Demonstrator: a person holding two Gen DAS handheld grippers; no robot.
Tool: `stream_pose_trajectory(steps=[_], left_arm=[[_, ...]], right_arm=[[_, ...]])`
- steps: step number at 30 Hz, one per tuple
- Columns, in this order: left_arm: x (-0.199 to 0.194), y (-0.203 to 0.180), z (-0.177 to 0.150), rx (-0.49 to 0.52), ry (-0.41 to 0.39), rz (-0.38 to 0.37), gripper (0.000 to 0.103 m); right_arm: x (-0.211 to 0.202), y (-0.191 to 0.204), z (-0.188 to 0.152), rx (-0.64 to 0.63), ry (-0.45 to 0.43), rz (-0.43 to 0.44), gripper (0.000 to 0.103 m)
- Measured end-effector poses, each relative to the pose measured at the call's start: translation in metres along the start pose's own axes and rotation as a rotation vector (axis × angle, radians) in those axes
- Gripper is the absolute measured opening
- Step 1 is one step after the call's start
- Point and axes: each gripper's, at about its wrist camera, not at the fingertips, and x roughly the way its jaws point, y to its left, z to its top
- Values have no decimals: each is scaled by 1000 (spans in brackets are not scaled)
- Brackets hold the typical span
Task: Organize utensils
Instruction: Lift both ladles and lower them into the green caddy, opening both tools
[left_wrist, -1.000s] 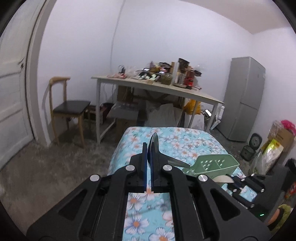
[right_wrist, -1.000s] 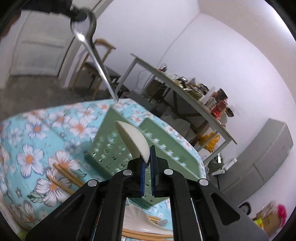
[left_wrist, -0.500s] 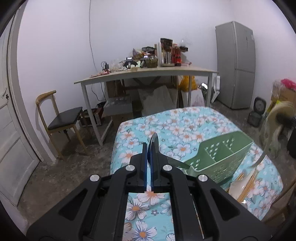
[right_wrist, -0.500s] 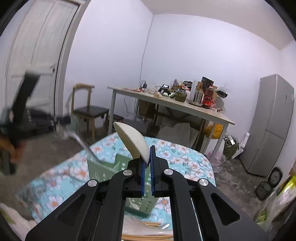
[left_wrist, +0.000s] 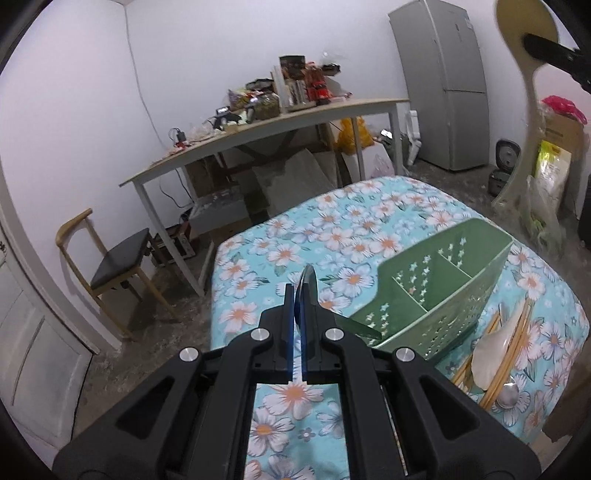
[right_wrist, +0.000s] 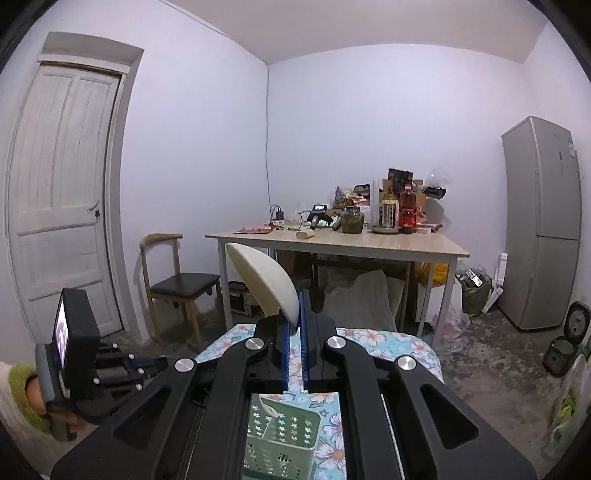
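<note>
Left wrist view: left gripper (left_wrist: 300, 314), matte black plastic w/ blue pads, is clamped on a thin metal spoon (left_wrist: 307, 282); its shiny rounded bowl sticks up edge-on between the jaws and the flat handle pokes out to the right. Below is a table w/ a turquoise floral cloth (left_wrist: 332, 229), soft and a bit wrinkled. On it lies a green plastic utensil caddy (left_wrist: 443, 291), boxy, tipped on its side, walls perforated w/ star cut-outs, dividers splitting it into compartments. Just right of the caddy: wooden chopsticks (left_wrist: 506, 350), a smooth cream rice paddle (left_wrist: 495, 354) lying across them, and a second metal spoon (left_wrist: 508, 393). Top right, a beige paddle (left_wrist: 524, 44) hangs in the air, broad oval head, long curved handle, pinched by black jaws at the frame edge.

Right wrist view: right gripper (right_wrist: 293, 317) is closed on that cream paddle (right_wrist: 262, 280), matte, smooth, convex head rising up-left from the pads. Caddy (right_wrist: 280, 439) shows low between the gripper's arms, on the floral cloth (right_wrist: 399, 343). Far left, a hand (right_wrist: 35, 398) in a fuzzy cuff grips the other gripper's handle.
</note>
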Motion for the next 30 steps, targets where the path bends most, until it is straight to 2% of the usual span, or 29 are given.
stream_pose_trajectory(steps=[5,13,20,21,24,25,28,30], left_arm=[[5,0,-2,-43,3,-49,5],[-1,6,-2,-122,-22,-108,25],[-9,11,-1,-180,-51,-98,43],[-10,12,-1,-187,-55,-95,46],[-13,15,-3,-208,-61,-96,52],[-14,15,-3,-215,-61,-96,53],[-17,15,-6,-237,-61,-108,58],[-19,16,-7,-247,-62,-114,61]], right_arm=[[25,-4,-15,14,59,-20,5],[45,-16,-39,56,117,-51,5],[67,-23,-72,100,223,-47,7],[68,-24,-76,108,238,-45,11],[68,-22,-83,124,255,-42,40],[66,-22,-83,126,250,-44,45],[59,-21,-84,138,237,-41,56],[57,-20,-83,147,233,-42,59]])
